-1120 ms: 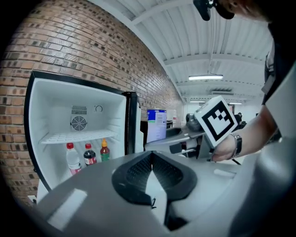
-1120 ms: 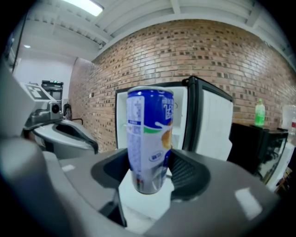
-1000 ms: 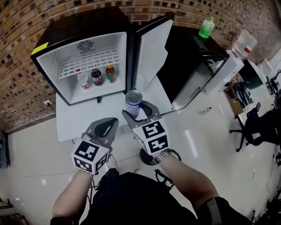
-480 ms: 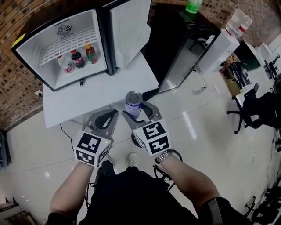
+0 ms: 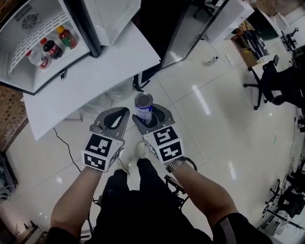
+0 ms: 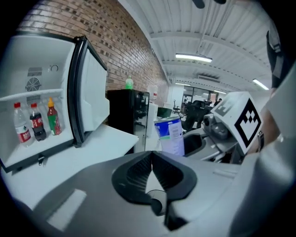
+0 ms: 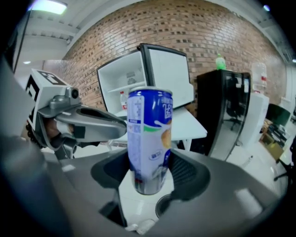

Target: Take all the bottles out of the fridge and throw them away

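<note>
The right claw point(image 5: 150, 117) point(image 7: 150, 175) pinches a blue-and-white can point(image 5: 143, 106) point(image 7: 149, 139), which stands upright between its jaws with most of its body rising above them. Just to its left, the left claw point(image 5: 125, 113) point(image 6: 151, 153) is pressed together at the tips with nothing in it. Both claws hang over the pale floor point(image 5: 205, 109).

Ahead of the left claw and off to its left, the fridge point(image 5: 28, 19) point(image 6: 27, 55) sits on a white worktop point(image 5: 95, 81) with its door point(image 5: 114, 14) swung open. Three bottles point(image 5: 50, 47) point(image 6: 37, 122) stand side by side inside it, under the wire shelf, well apart from both claws.
</note>
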Available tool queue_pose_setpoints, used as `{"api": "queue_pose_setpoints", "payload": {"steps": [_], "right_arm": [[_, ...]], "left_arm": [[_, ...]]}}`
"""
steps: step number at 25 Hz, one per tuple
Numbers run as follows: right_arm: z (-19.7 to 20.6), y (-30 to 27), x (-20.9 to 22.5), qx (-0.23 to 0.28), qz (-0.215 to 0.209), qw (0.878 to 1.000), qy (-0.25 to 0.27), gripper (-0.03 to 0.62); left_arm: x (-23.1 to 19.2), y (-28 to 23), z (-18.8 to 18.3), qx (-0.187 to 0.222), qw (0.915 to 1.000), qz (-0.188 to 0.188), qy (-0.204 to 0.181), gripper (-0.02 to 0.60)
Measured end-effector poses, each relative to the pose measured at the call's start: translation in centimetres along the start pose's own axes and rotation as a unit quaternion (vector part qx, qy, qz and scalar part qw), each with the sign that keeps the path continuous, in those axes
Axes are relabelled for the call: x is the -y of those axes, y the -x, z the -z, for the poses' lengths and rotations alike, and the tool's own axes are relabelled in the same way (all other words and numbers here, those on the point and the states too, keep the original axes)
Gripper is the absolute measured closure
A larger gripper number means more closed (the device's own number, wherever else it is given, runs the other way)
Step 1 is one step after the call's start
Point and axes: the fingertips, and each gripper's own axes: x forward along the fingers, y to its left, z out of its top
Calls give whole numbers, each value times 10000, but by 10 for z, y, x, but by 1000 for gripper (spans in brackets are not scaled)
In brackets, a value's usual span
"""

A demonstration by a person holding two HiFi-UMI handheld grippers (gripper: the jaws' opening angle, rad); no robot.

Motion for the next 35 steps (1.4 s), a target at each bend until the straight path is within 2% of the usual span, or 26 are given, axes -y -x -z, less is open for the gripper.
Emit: {"api": "queue_pose_setpoints", "payload": {"steps": [5,12,19,26,35], "right_arm": [[69,-20,26,-376,206,9973,-593,332],[169,-55,52,-961,357,9871,-1227,332],[257,-98,67,-1429,380,9732,-1763,332],[342,-154,89,-1809,450,9591,-2129,332],[416,-205,105,-2252,470,9393,-2545,332]], "left_arm": [[12,-46,47,-396,9986,337,-30,577],[37,-105,120,-927,9926,781,69,577],[37,-160,193,-1318,9878,780,271,577],[39,-205,269,-1717,9810,863,258,577],[36,-231,319,-1954,9754,945,398,577]]}}
